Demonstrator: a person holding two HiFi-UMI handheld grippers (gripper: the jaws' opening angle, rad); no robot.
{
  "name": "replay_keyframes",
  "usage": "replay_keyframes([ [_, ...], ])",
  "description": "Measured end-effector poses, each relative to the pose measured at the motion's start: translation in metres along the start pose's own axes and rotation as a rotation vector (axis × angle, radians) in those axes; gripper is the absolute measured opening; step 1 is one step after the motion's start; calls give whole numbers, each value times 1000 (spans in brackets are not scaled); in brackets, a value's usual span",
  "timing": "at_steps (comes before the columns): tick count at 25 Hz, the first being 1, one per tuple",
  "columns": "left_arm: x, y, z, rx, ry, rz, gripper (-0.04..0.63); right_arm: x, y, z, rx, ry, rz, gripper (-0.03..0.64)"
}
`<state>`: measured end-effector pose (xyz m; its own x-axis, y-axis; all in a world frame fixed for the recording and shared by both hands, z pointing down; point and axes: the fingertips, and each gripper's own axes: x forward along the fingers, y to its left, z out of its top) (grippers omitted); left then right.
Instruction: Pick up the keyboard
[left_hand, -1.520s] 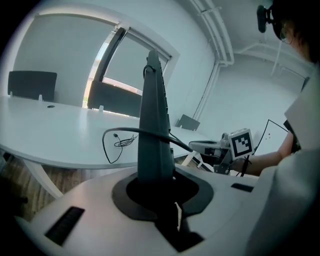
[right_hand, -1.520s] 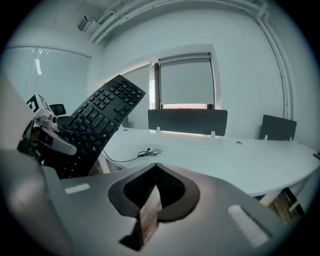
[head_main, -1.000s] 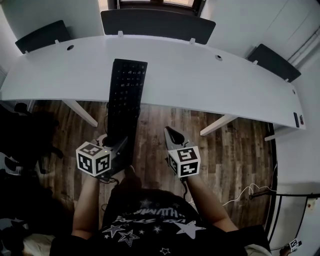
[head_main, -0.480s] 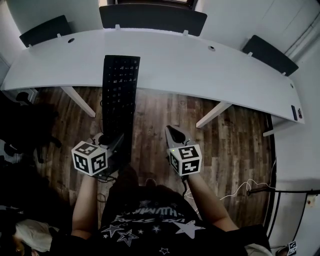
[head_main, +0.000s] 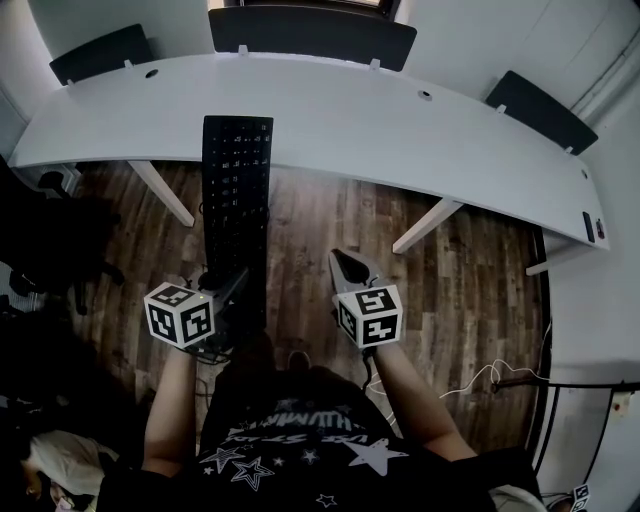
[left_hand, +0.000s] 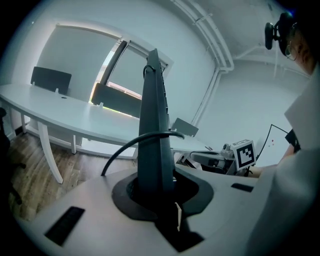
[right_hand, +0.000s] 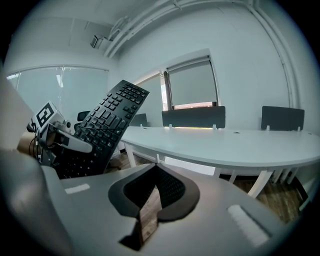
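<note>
A long black keyboard (head_main: 236, 200) hangs in the air over the wooden floor, its far end reaching the white desk's (head_main: 340, 115) front edge. My left gripper (head_main: 228, 290) is shut on the keyboard's near end. In the left gripper view the keyboard (left_hand: 154, 125) stands edge-on between the jaws, with its black cable (left_hand: 135, 145) curling to the left. My right gripper (head_main: 348, 270) is shut and holds nothing; it floats to the right of the keyboard. The keyboard's keys (right_hand: 107, 125) show at the left of the right gripper view.
The long curved white desk carries dark divider panels (head_main: 310, 30) along its far edge. Its white legs (head_main: 160, 190) stand on the wooden floor (head_main: 450, 290). A dark office chair (head_main: 50, 260) sits at the left. White cables (head_main: 490, 375) lie on the floor at the right.
Both grippers and the keyboard have drawn back from the desk. The keyboard's far end lay over the desktop before; now it only reaches the desk's front edge.
</note>
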<state>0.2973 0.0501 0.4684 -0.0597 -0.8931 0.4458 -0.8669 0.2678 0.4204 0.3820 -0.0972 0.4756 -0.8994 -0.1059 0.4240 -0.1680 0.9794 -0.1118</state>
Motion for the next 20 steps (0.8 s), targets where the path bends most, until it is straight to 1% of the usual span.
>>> replay_keyframes([
  [5, -8, -1, -8, -1, 12, 13, 69, -4, 8, -2, -9, 2, 10, 2],
  [10, -7, -2, -3, 21, 17, -6, 69, 5, 12, 2, -35, 12, 20, 2],
  [15, 1, -9, 8, -12, 8, -29, 69, 10, 8, 16, -38, 5, 22, 2],
  [20, -3, -13, 9, -4, 3, -25, 69, 4, 14, 17, -48, -6, 22, 2],
])
